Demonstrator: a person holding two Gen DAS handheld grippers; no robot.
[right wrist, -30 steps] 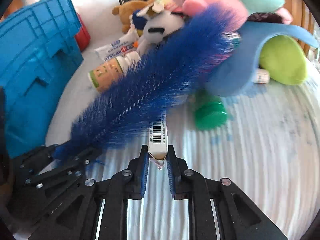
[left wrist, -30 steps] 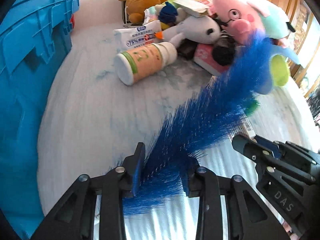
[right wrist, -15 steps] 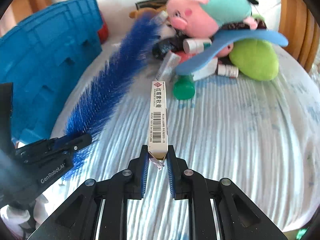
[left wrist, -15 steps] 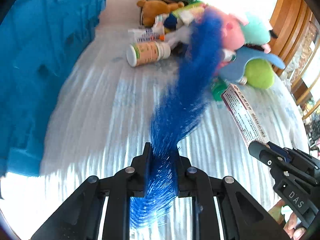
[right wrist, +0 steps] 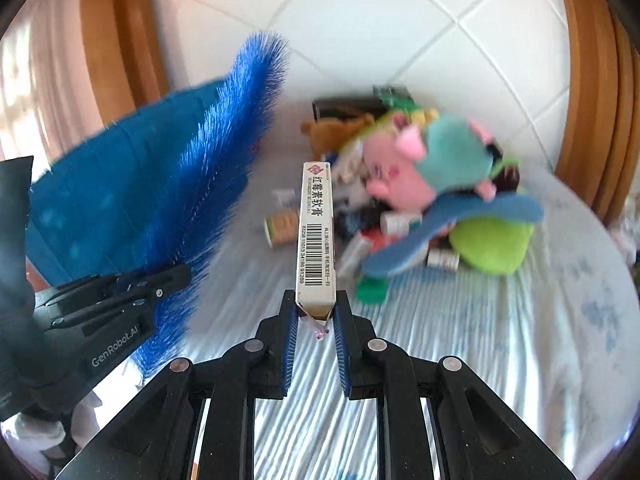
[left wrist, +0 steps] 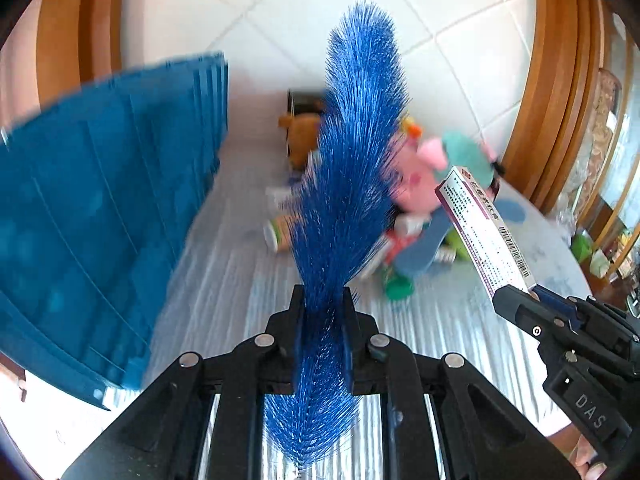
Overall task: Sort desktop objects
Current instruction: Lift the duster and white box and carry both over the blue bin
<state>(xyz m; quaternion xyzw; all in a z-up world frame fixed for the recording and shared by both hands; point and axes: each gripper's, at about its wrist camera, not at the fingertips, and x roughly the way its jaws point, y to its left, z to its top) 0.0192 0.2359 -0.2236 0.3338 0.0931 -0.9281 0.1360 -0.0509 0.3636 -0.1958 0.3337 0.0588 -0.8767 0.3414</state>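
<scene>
My left gripper is shut on a long blue bristle brush and holds it raised, pointing up and away. It also shows in the right wrist view. My right gripper is shut on the end of a slim white ointment box with a barcode, held above the table. The box also shows in the left wrist view, with the right gripper to the right of the brush.
A blue plastic crate stands at the left. A heap of plush toys, bottles and tubes lies at the back, with a pink pig plush, a green plush and a green-capped bottle. A white striped cloth covers the table.
Both grippers have lifted up and back from the table with the brush and the box still held. The pile of toys now looks farther away and lower.
</scene>
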